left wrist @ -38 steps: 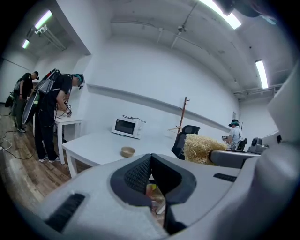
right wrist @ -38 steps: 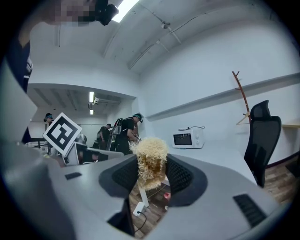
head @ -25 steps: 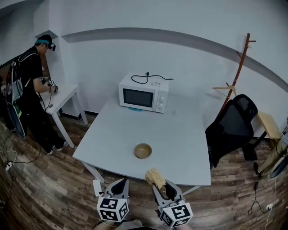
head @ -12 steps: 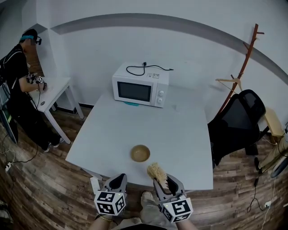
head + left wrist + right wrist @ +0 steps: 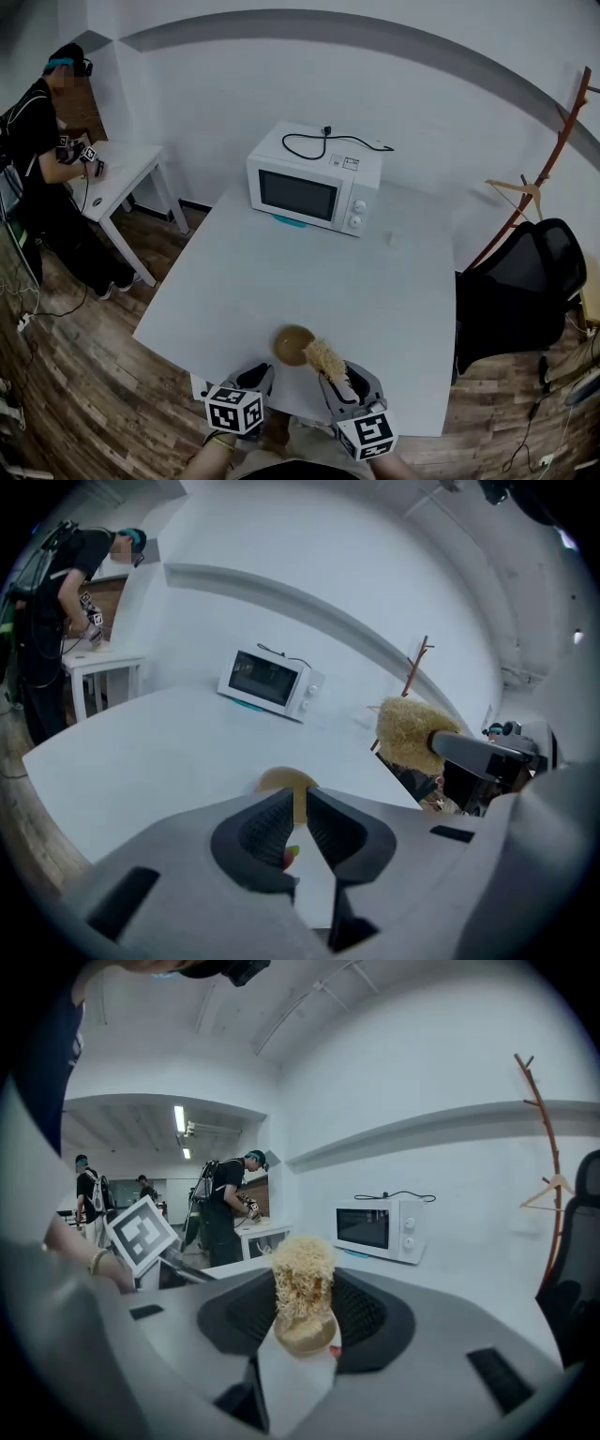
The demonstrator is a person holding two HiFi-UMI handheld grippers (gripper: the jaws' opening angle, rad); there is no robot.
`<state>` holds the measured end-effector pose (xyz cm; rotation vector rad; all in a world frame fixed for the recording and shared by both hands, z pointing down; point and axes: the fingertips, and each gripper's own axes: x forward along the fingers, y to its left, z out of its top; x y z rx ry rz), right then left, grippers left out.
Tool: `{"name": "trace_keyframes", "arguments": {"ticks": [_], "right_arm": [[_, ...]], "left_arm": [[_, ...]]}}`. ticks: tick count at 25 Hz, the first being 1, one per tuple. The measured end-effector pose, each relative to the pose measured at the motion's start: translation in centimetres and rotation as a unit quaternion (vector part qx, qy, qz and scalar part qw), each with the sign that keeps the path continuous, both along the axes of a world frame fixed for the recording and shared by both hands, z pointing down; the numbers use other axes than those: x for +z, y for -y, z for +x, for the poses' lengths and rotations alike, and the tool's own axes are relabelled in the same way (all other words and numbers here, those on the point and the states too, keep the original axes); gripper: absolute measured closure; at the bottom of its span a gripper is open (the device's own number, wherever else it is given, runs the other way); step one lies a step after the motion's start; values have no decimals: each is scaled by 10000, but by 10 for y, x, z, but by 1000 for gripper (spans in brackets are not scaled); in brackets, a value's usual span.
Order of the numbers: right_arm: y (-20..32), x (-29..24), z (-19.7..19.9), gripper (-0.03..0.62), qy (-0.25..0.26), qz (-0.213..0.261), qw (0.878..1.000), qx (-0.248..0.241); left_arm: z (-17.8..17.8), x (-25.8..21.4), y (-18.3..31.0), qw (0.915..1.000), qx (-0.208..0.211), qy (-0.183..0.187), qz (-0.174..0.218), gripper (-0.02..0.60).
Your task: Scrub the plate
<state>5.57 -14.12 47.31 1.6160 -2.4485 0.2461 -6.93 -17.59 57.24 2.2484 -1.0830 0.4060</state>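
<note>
A small tan wooden plate (image 5: 292,344) sits near the front edge of the white table (image 5: 375,300); it also shows as a tan plate (image 5: 281,780) just beyond my left jaws. My left gripper (image 5: 257,376) hovers just short of it. Its jaws are almost together and starting to open, with nothing between them. My right gripper (image 5: 350,383) is shut on the handle of a straw-coloured scrub brush (image 5: 325,357). The brush head hangs at the plate's right edge. In the right gripper view the bristly brush (image 5: 302,1274) stands upright between the pads.
A white microwave (image 5: 314,190) with a loose cord stands at the table's far side. A black office chair (image 5: 525,295) and a wooden coat rack (image 5: 548,159) are to the right. A person (image 5: 42,131) works at a small side table (image 5: 127,178) on the left.
The view has closed in on the table. Both grippers have come forward to the plate, and the brush head now sits beside the plate's right rim.
</note>
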Motion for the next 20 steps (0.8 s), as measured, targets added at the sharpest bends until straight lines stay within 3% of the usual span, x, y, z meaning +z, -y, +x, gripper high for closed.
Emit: {"name": "trace_keyframes", "arguments": {"ticks": [3,5,12,20], "right_arm": [[16,9,3,425,10,-124,9998,-173],[25,15,3,425,-10,-206,9994,-279],[54,37,13,425,-29,-464,9977,-488],[72,57,19,425,-63,-660,9960,-604]], "left_arm": [[4,26,14,9988,-112,-123,-451,439],[3,41,23,9967,-251,-240,-734,437],[7,85,51,9849,-666,-414,-1544,443],[13,94,65,9819,-818,-334,-1675,546]]}}
